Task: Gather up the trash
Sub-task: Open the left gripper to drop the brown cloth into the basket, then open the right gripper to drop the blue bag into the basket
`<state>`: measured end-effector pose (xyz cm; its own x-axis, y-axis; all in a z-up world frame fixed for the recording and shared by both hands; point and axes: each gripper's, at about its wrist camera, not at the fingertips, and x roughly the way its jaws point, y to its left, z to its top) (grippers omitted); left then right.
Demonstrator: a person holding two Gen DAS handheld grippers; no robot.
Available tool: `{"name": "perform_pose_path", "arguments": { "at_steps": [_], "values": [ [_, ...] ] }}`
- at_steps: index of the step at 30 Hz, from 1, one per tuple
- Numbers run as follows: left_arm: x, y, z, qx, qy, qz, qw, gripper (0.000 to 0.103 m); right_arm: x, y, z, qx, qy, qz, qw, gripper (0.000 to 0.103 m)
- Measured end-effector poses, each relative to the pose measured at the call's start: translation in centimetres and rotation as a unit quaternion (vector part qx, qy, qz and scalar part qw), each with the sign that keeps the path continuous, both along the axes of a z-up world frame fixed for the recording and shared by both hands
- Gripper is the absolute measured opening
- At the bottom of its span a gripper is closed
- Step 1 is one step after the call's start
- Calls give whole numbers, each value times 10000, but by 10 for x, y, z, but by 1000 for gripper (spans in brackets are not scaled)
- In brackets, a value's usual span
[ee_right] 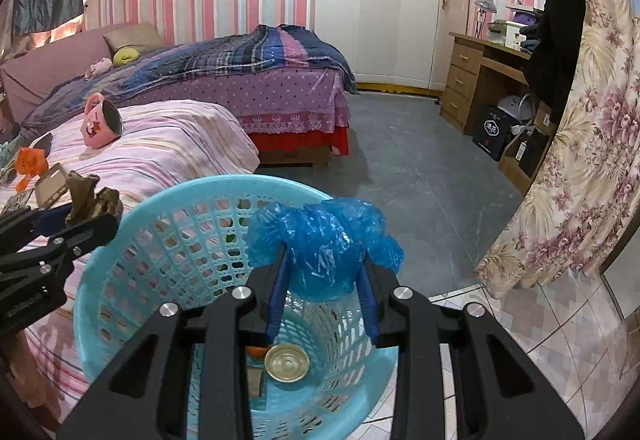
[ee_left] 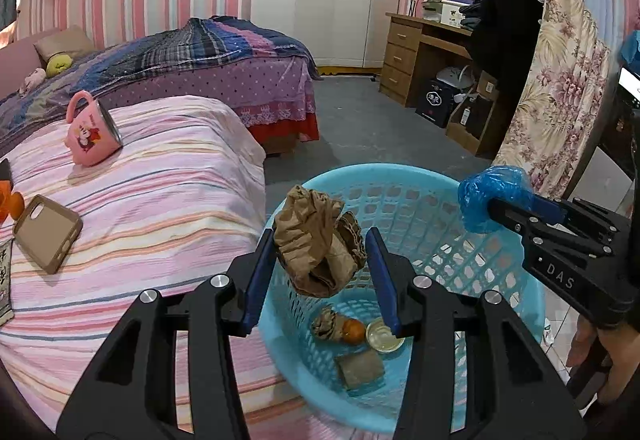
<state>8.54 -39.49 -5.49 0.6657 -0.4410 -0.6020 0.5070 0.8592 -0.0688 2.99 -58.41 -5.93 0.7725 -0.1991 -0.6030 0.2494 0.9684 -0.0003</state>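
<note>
The brown paper wad (ee_left: 318, 244) hangs over the blue basket (ee_left: 420, 175), between the jaws of the left gripper (ee_left: 320, 260); the pads sit close at its sides, but I cannot tell whether they are pressing it or have let go. At about 2 o'clock from it in the left view, the right gripper (ee_right: 324, 272) is clenched on a crumpled blue bag (ee_right: 320, 240), also above the basket's mouth. Down in the basket lie a paper scrap (ee_left: 326, 324), an orange (ee_left: 354, 332), a small round lid (ee_right: 288, 362) and a brown block (ee_left: 360, 368), so some trash is already in. At 9 o'clock from the basket the striped bed (ee_left: 160, 199) carries a pink mug (ee_left: 92, 131) on its side and a phone case (ee_left: 48, 232); whether these count as trash is unclear. By my reading the task is well along: two pieces need dropping, then a check of the bed.
</note>
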Motion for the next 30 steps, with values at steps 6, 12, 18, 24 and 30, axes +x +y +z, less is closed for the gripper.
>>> {"name": "perform_pose_path", "arguments": {
  "at_steps": [6,12,18,24,30],
  "values": [
    [6,-7,2,-29,72,-97,9999,63,1,1,-4,46,-13,-30,10000,32],
    [1,-1,2,129,-179,-60,9997,81,3,1,-3,17,9,-37,10000,32],
    [1,21,5,209,-366,145,9990,89,3,1,-2,20,-41,-34,10000,32],
    [3,40,8,105,-323,269,9991,93,5,6,0,-20,-74,-46,10000,36],
    [-3,63,15,91,-490,392,9980,94,8,13,3,-153,-104,-192,9996,71]
  ]
}}
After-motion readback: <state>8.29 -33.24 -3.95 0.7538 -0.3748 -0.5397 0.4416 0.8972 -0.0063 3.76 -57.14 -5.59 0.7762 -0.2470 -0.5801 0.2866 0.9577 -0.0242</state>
